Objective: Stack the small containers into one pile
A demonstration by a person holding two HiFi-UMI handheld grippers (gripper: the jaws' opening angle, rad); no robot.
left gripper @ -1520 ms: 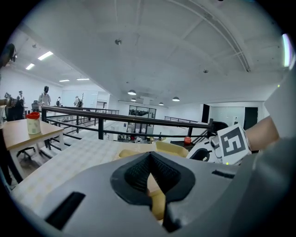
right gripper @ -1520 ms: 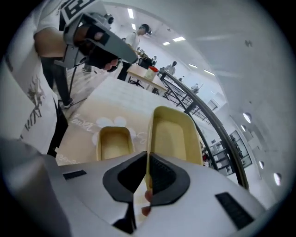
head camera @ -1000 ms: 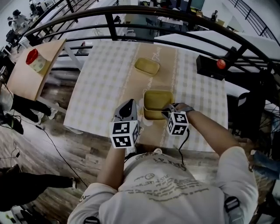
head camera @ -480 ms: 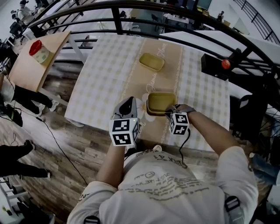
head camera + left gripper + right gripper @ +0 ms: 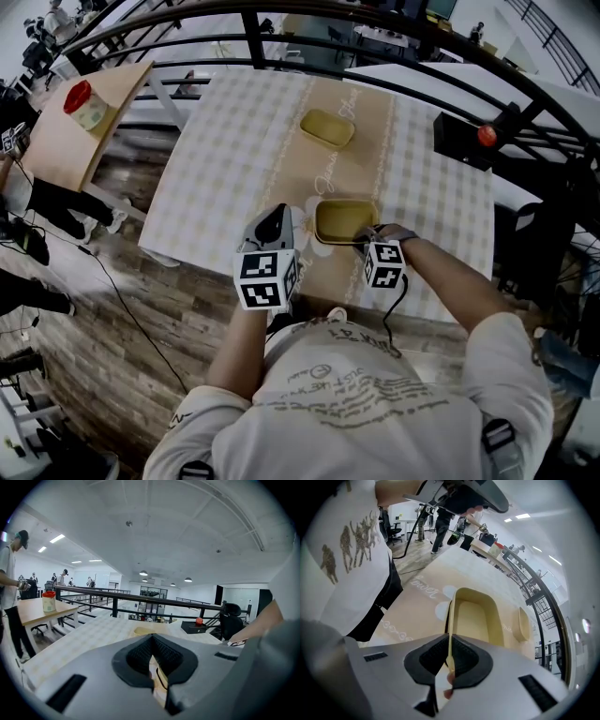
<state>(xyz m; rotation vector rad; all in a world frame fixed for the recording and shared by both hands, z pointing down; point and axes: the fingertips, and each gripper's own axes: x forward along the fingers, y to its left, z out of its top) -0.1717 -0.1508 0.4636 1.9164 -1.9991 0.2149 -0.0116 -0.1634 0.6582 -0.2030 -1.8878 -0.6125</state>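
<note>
Small containers, two of them, lie on the beige runner [image 5: 349, 178] down the bench [image 5: 234, 159]. One container [image 5: 345, 221] is at the runner's near end, the other [image 5: 327, 128] towards its far end, well apart. The right tongs [image 5: 450, 660] pinch the nearer one by its thin near wall. The left tongs [image 5: 151, 654] are pressed together on nothing, just left of the runner's near end.

With a grip on one wall only, the container could swing or slip free when carried. It could then meet the far one crooked rather than nesting.

Whether its base rests on the runner is hard to tell. Part of its near rim is hidden behind the right tongs.
</note>
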